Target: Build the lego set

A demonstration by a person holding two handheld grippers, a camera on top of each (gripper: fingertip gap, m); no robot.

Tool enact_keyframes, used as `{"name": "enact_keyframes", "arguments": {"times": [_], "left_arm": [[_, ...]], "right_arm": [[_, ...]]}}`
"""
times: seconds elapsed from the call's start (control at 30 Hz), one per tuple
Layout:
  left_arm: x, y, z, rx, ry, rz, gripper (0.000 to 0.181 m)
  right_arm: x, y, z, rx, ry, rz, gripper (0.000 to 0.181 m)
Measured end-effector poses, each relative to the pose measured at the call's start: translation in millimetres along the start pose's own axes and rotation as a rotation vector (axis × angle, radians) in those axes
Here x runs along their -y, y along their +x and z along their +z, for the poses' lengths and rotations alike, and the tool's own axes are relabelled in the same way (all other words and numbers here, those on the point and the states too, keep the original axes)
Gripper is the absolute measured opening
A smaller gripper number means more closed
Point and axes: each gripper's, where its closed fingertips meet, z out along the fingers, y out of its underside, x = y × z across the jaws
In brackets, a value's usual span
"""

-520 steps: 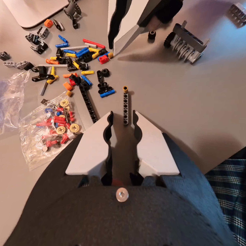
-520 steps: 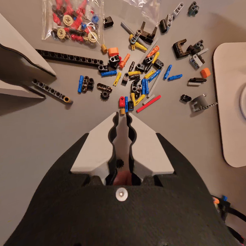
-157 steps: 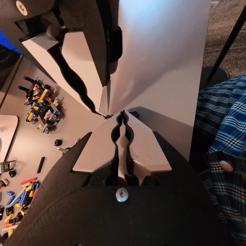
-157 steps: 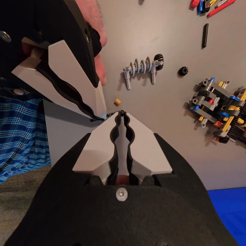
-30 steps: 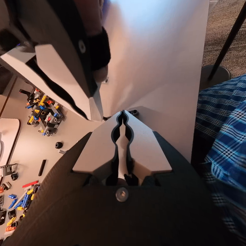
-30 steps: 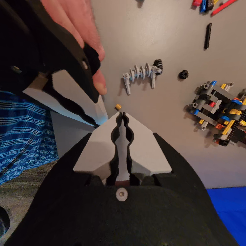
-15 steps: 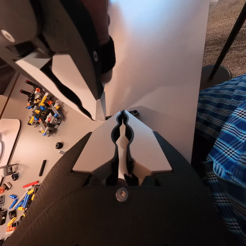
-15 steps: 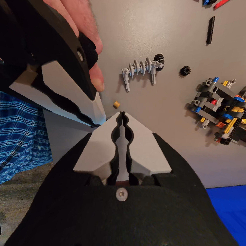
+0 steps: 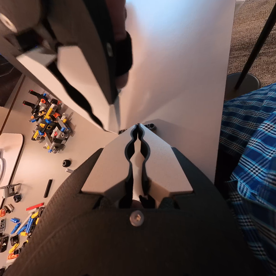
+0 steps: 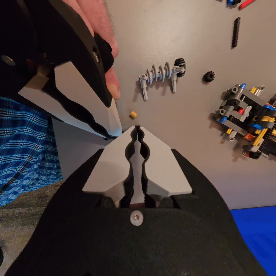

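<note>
My left gripper (image 9: 137, 124) is shut on a dark grey holed beam (image 9: 150, 126), held crosswise above the table's near edge; the beam's ends stick out on both sides of the tips. My right gripper (image 10: 137, 126) is shut, with its tips meeting the left gripper's tips at the beam. I cannot tell whether it holds anything. It shows in the left wrist view (image 9: 110, 130) as a blurred shape at upper left. The left gripper shows in the right wrist view (image 10: 115, 135), with a hand on it.
On the grey table (image 10: 171, 37) lie a tan bush (image 10: 133, 118), a grey spiral assembly (image 10: 160, 74), a loose black gear (image 10: 208, 76), a black axle (image 10: 235, 32) and a larger built assembly (image 10: 246, 119). Loose pieces (image 9: 19, 224) lie far left. A plaid shirt (image 9: 253, 134) is beyond the table edge. My left and right fingertips are right by each other.
Over the last second the right gripper has swung slightly against the beam and now shows blurred. Both grippers stay shut and the left one has hardly moved.
</note>
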Motion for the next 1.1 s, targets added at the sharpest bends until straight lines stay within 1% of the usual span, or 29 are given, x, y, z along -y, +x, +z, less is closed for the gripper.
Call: {"name": "enact_keyframes", "arguments": {"times": [0.2,0.27,0.3,0.33,0.4,0.53,0.67,0.83,0.9,0.97,1.1], "left_arm": [[-0.1,-0.9,-0.1,0.001,-0.001,-0.002,0.000],[-0.1,-1.0,-0.1,0.005,-0.001,0.002,0.000],[0.0,-1.1,-0.1,0.005,-0.001,0.004,0.000],[-0.1,-1.1,-0.1,0.005,-0.001,0.002,0.000],[0.0,-1.1,-0.2,0.009,-0.001,0.007,0.000],[0.3,-0.7,-0.6,0.015,0.000,0.019,0.000],[1.7,4.0,-2.7,-0.015,0.015,0.031,0.000],[2.1,8.2,-5.2,-0.048,0.026,0.034,0.000],[2.0,8.7,-5.4,-0.054,0.029,0.036,0.000],[2.2,9.4,-5.6,-0.060,0.031,0.036,0.000],[2.2,10.1,-5.9,-0.058,0.033,0.042,0.000]], "right_arm": [[0.5,1.7,-0.8,-0.004,-0.021,-0.013,0.000],[16.0,0.2,-6.8,0.010,0.061,-0.011,0.000],[19.5,-1.4,-6.0,0.019,0.070,-0.017,0.002],[18.1,-2.6,-1.4,0.022,0.050,-0.027,0.006],[13.4,0.1,7.3,-0.008,0.015,-0.044,0.003],[16.1,0.0,7.9,0.005,0.034,-0.052,0.005],[19.3,-7.1,4.1,0.089,0.067,-0.119,0.007],[15.4,-7.4,10.7,0.125,0.022,-0.252,0.012],[14.9,-5.4,14.1,0.120,0.012,-0.280,0.010],[13.6,-3.6,17.7,0.114,0.004,-0.296,0.004],[14.9,-5.4,18.0,0.126,0.032,-0.274,0.004]]}}
